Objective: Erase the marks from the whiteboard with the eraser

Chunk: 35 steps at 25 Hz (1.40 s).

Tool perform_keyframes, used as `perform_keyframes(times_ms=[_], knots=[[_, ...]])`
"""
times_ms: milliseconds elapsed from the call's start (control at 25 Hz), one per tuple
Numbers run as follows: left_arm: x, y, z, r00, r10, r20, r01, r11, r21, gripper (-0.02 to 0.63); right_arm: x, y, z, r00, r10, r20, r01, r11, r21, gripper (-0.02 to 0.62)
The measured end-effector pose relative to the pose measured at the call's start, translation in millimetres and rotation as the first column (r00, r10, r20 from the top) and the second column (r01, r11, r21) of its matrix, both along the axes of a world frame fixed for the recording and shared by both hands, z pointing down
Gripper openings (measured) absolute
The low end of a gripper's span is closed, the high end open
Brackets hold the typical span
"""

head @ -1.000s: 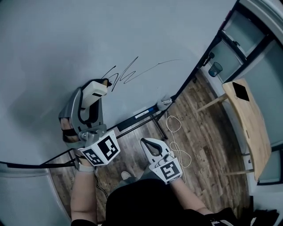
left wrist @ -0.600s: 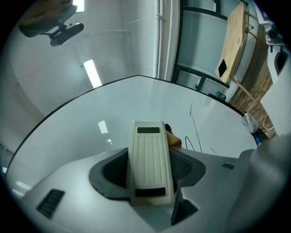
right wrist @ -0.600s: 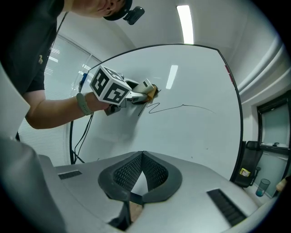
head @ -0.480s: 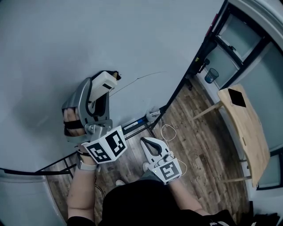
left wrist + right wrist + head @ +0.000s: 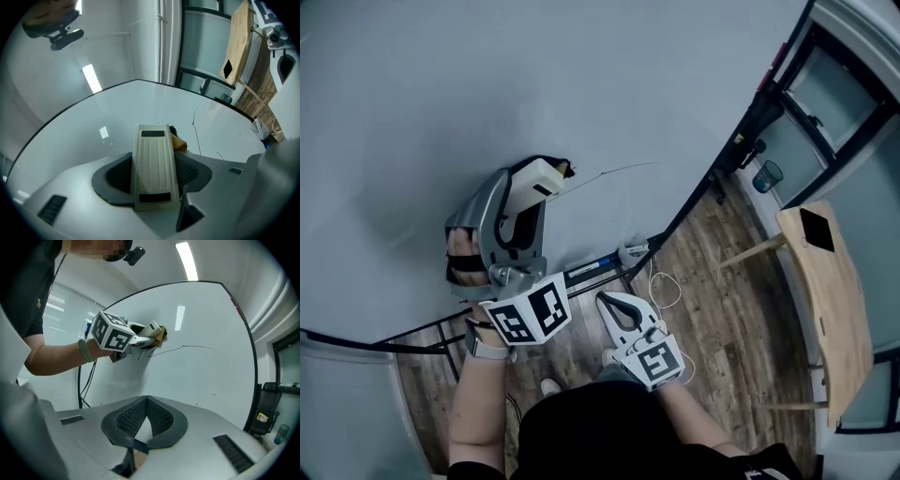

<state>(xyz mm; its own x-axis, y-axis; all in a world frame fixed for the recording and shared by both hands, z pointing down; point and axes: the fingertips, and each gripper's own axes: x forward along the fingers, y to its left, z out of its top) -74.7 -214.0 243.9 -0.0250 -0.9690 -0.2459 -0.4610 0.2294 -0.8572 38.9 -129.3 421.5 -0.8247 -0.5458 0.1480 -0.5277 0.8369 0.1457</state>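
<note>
The eraser (image 5: 151, 159) sits between the jaws of the left gripper (image 5: 542, 178), against the whiteboard (image 5: 487, 84) at the left end of the mark (image 5: 614, 171). The right gripper (image 5: 617, 305) hangs lower right, off the board and below its tray (image 5: 600, 265). A wooden table (image 5: 830, 291) stands far right.

whiteboard (image 5: 441, 103) open leftward; frame (image 5: 689, 204) bounds right

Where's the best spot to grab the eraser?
Grip the eraser by the two long sides of its ribbed body, coming from the end away from the whiteboard, as the left tongs do. That leaves the front end free to rub the line.
</note>
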Motion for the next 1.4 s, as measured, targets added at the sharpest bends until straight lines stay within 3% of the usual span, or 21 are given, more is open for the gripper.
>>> perform_keyframes(times_ms=[400,560,720,880,1080,1400], knots=[[-85.4,59.0,82.7,0.976,-0.187,-0.109,0.179,0.980,-0.084,0.264,-68.5,36.0,16.4,0.972,-0.230,-0.049,0.229,0.973,-0.021,0.026],[-98.3,65.7,113.0,0.954,-0.252,-0.159,0.233,0.964,-0.129,0.264,-74.0,37.6,22.3,0.959,-0.276,-0.061,0.275,0.961,-0.036,0.026],[-101.1,64.5,119.8,0.923,-0.288,-0.254,0.264,0.956,-0.125,0.264,-68.6,31.0,29.2,0.951,-0.298,-0.087,0.295,0.955,-0.044,0.026],[-98.1,66.2,112.4,0.891,-0.304,-0.338,0.283,0.953,-0.112,0.264,-60.0,26.4,29.4,0.950,-0.297,-0.097,0.295,0.955,-0.038,0.026],[-68.1,46.4,91.3,0.877,-0.248,-0.412,0.244,0.968,-0.064,0.264,-37.8,6.7,27.7,0.952,-0.286,-0.108,0.285,0.958,-0.023,0.026],[-3.7,-0.3,58.7,0.898,-0.195,-0.394,0.203,0.979,-0.021,0.262,13.4,-30.1,20.0,0.968,-0.224,-0.114,0.226,0.974,0.001,0.026]])
